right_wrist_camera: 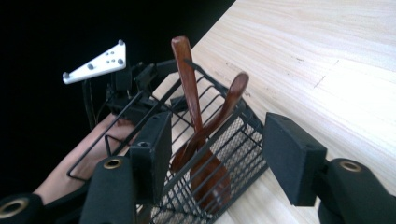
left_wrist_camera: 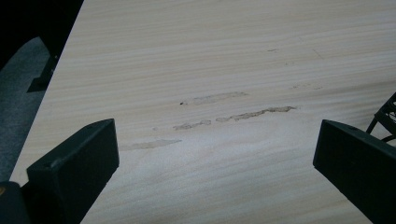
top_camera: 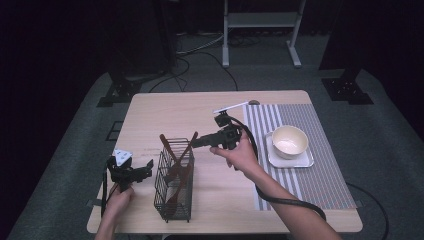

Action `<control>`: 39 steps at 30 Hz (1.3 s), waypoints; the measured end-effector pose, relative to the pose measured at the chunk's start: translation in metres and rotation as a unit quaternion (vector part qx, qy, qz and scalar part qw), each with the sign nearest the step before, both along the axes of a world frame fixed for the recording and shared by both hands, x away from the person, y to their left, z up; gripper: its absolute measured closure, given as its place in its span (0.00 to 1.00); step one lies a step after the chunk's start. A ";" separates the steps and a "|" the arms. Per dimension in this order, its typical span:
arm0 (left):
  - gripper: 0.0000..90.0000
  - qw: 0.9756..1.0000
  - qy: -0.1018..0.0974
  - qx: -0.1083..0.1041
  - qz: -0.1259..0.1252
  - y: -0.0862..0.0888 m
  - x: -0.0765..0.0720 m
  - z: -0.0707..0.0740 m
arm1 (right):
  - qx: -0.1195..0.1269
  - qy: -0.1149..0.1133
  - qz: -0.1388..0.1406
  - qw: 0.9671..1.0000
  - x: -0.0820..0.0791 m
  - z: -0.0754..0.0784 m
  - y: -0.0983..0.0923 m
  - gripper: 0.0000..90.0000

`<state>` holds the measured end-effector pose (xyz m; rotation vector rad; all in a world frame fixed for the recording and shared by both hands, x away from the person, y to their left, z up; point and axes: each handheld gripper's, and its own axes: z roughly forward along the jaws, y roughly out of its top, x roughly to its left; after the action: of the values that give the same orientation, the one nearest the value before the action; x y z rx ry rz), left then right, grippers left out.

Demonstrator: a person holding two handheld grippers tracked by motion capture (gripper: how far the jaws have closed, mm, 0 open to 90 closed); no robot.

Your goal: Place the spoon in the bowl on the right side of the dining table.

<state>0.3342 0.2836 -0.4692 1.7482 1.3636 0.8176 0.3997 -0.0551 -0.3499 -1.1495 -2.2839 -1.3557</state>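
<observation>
A black wire basket stands near the table's front left, and two dark wooden spoons cross inside it with their handles sticking up. My right gripper reaches in from the right at the level of the handle tops. In the right gripper view its jaws stand apart on either side of the basket's end. Both spoons, the straighter one and the curved one, lie between the jaws, and the pads touch neither. My left gripper rests just left of the basket, and its jaws are wide open over bare wood.
A cream bowl sits on a white tray on the striped placemat at the right. A thin white utensil lies at the mat's far corner. The right gripper's cable trails over the mat's near part.
</observation>
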 end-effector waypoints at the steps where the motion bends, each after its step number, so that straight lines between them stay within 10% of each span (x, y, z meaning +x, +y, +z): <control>1: 0.00 1.000 0.000 0.000 0.000 0.000 0.000 0.000 | 0.002 0.001 -0.001 1.000 0.001 0.000 0.001 0.48; 17: 0.00 1.000 0.000 0.001 0.000 0.000 0.000 0.000 | 0.013 0.028 -0.015 0.999 0.011 -0.003 0.012 0.87; 39: 0.00 1.000 0.000 0.001 0.001 0.000 0.000 0.000 | 0.058 0.022 -0.048 0.997 0.010 0.018 -0.009 0.93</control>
<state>0.3343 0.2835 -0.4692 1.7482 1.3644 0.8195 0.4094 -0.0642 -0.3323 -1.2512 -2.1152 -1.4603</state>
